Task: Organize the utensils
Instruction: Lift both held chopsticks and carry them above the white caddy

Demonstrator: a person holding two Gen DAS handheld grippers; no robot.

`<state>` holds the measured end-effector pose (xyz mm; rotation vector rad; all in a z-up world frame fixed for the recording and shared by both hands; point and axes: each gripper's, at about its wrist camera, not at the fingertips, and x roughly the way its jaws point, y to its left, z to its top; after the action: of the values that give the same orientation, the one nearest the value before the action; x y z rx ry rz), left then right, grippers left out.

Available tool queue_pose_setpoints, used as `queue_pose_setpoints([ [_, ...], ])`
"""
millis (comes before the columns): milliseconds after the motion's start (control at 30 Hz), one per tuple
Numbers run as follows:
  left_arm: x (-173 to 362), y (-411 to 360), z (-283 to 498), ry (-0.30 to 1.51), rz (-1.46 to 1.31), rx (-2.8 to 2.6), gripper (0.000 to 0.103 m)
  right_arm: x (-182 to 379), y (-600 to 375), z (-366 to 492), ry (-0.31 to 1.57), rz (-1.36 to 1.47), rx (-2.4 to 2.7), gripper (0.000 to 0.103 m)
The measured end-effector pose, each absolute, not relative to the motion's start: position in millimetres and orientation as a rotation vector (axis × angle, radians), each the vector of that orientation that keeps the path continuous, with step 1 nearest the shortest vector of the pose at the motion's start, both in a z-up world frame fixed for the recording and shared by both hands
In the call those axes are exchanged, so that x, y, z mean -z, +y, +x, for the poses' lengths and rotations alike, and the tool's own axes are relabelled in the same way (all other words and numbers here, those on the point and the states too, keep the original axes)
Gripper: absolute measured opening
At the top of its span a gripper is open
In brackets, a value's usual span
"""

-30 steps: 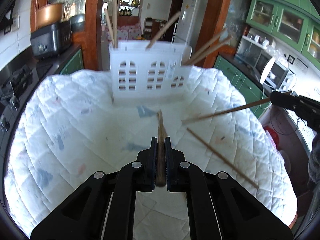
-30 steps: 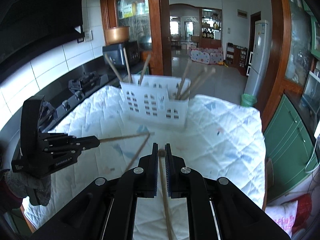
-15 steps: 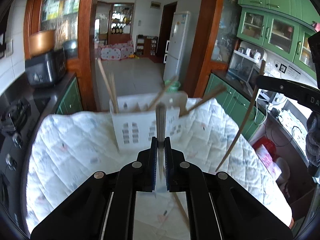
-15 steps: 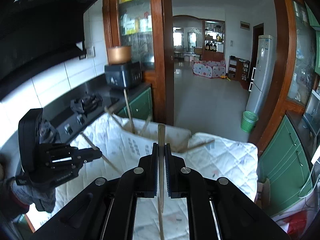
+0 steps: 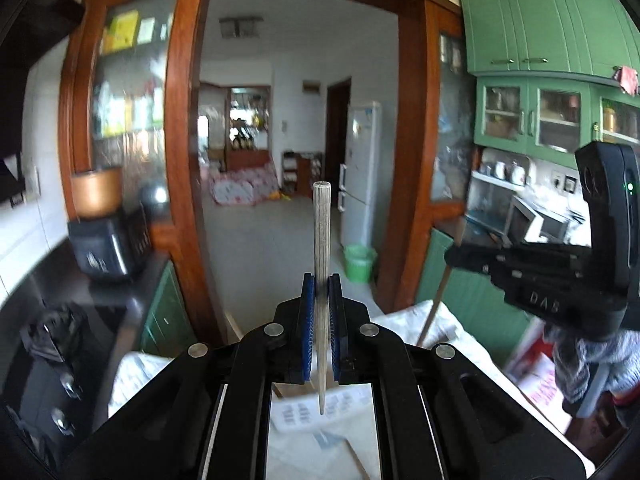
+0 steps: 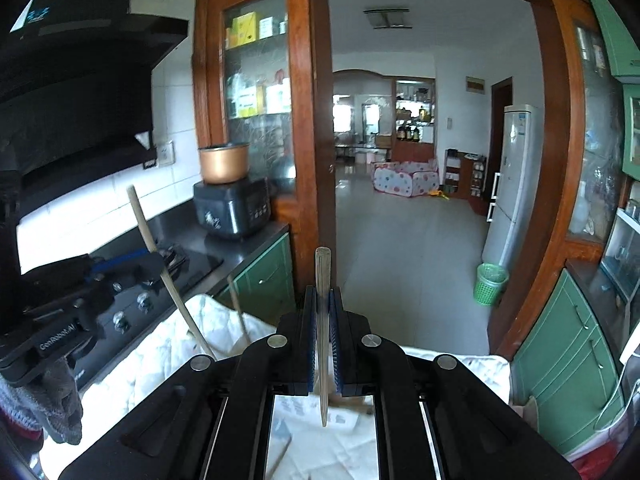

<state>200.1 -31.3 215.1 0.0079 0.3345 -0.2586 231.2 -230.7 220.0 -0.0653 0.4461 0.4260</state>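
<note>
Your left gripper (image 5: 319, 280) is clenched on a chopstick (image 5: 321, 240) standing upright at 12 o'clock; your right gripper (image 6: 322, 294) grips a second chopstick (image 6: 322, 280) the same way. Open doorway air lies ahead of both tips. The quilted cloth (image 6: 160, 360) edge sits below, toward 7 o'clock. "GenRobot.AI" reads on the left tool's body at 8 o'clock.

left gripper (image 5: 321, 292): jaws clamped on an upright chopstick (image 5: 321, 240), tip down | right gripper (image 5: 454, 257): at right, closed on a second chopstick (image 5: 434, 304) | below: white quilted cloth (image 5: 440, 328) | background: green bin (image 5: 359, 263), white fridge (image 5: 362, 172)
</note>
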Motion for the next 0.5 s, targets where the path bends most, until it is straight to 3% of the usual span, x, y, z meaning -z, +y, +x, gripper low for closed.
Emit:
queue_pose_setpoints([
  [200, -216, -30, 225, 0.305, -0.009, 0.191, 0.006, -221, -225, 256, 0.425, -0.045, -0.4, 0.007],
  [500, -167, -16, 256, 0.395, -0.076, 0.15, 0.006, -193, -220, 276, 0.448, -0.036, -0.38, 0.007],
])
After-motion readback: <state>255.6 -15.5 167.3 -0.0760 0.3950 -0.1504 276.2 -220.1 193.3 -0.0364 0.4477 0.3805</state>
